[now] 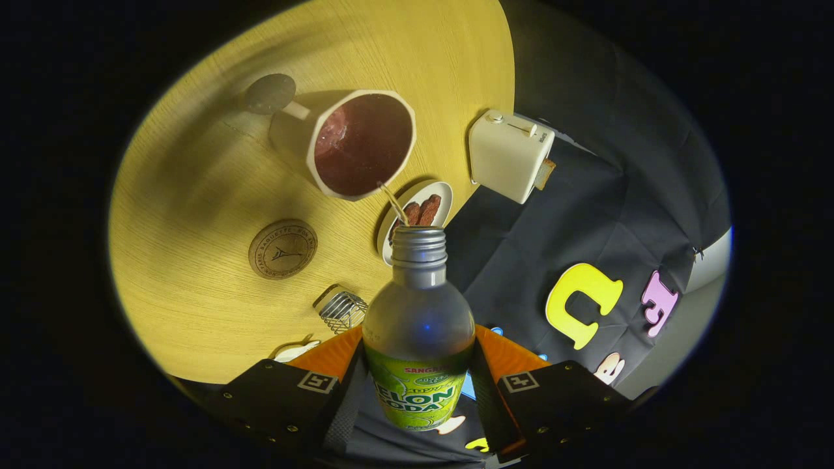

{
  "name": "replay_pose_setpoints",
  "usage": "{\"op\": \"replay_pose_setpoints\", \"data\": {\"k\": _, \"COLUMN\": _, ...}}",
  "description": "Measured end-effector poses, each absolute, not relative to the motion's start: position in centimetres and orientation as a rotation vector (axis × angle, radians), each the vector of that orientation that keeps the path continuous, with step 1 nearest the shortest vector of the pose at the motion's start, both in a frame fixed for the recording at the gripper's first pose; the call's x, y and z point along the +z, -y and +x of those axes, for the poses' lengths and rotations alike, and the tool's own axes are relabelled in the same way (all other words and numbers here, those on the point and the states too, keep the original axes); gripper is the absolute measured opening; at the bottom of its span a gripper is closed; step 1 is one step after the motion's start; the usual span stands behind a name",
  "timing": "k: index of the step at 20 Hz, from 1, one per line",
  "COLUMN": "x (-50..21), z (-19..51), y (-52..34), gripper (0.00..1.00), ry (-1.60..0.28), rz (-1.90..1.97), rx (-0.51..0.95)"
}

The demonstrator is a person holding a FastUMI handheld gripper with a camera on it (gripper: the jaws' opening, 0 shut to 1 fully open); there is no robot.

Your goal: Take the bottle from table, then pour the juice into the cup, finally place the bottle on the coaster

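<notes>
The tongs (417,391) are clamped on the bottle (418,339) at its labelled body, holding it tilted over the worktop (195,195) so its long axis runs forward, open mouth toward the cup (355,143), apparently to pour; the coaster (283,249) lies nearby.

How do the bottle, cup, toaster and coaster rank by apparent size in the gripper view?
1. Bottle, gripped between the gripper fingers; nearness to the camera inflates it.
2. Cup, beyond the bottle's mouth.
3. Toaster, at the table edge, clearly smaller than the cup.
4. Coaster, the smallest.
</notes>
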State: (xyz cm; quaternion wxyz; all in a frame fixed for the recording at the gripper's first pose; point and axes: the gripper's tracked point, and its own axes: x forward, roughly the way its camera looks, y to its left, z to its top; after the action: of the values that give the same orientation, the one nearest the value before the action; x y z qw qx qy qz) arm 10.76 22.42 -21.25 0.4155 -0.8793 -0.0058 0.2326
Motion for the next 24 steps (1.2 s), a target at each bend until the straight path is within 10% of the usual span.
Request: {"op": "replay_pose_setpoints", "data": {"k": 24, "x": -24.2, "z": 9.4, "y": -24.0, "gripper": 0.77, "ry": -0.056, "rz": -2.16, "rx": 0.672}}
